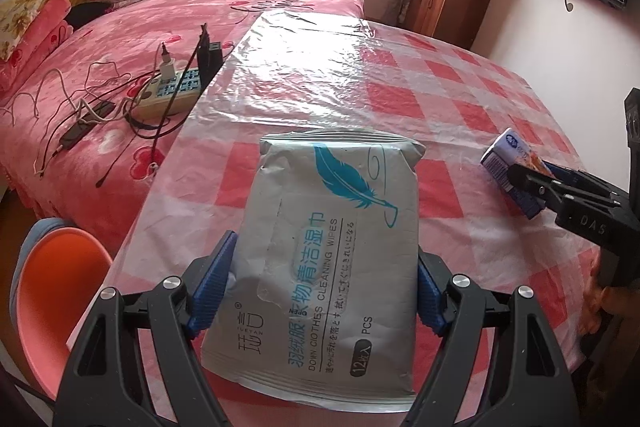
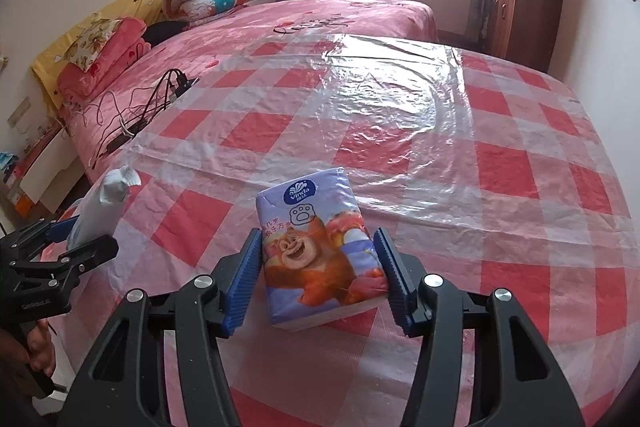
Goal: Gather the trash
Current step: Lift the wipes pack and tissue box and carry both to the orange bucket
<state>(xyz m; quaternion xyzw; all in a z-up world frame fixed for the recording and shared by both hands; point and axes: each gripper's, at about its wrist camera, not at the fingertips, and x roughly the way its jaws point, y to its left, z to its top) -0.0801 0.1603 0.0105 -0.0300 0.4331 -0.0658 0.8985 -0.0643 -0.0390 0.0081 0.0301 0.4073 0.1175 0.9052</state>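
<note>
Both tools are each closed on a piece of trash above the checked worktop, which fits the collecting job: one item per hand, so that both can be carried off together. The left tool has its blue pads pressed against the two long edges of the wipes packet, pinching it across its width near the lower half; gripping across the narrow way probably gives the flat, soft pack the firmest hold. Its long axis runs straight away from the tool, with the crimped top seal pointing toward the far side of the worktop and the printed face turned up. From the right wrist view the packet appears tilted upward, its far end raised off the cloth. The right tool is clamped on the tissue pack, again across its shorter width, with the logo end pointing away from the tool and the bear picture facing up. Whether the tissue pack's underside touches the worktop cannot be told. An orange bin sits below the worktop's left edge, a likely place for both.
</note>
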